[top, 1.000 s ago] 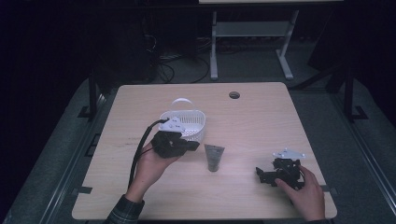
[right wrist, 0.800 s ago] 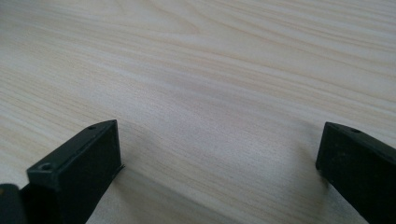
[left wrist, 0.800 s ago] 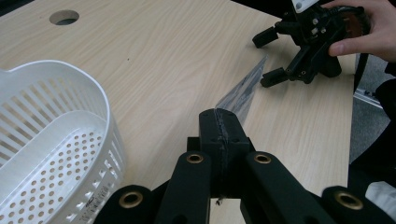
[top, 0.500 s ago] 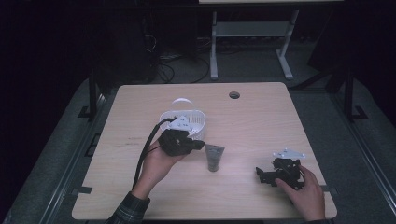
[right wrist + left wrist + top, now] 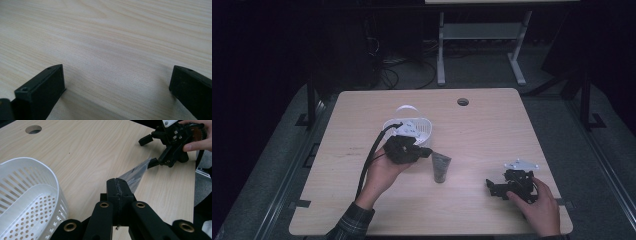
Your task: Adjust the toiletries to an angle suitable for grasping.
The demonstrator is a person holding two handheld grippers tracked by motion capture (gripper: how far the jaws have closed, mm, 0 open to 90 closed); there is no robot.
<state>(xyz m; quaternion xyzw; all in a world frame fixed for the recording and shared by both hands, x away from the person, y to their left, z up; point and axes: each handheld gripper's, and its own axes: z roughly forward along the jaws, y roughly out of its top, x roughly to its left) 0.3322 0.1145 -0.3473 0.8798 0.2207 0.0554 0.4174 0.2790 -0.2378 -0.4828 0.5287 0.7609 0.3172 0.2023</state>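
The tube (image 5: 441, 166) lies flat on the table (image 5: 492, 130), just right of the basket (image 5: 412, 131) and apart from it. Its long axis runs toward and away from the person, wide crimped end nearer the basket's level, narrow end nearer the person. The left gripper (image 5: 428, 151) sits against the basket's near side, jaws pressed together with nothing between them; in the left gripper view the tube (image 5: 135, 175) lies just past the jaw tips. The right gripper (image 5: 493, 187) rests well right of the basket, jaws wide apart and empty over bare wood. The left one is clearly nearer; it would likely need to part its jaws across the tube's width.
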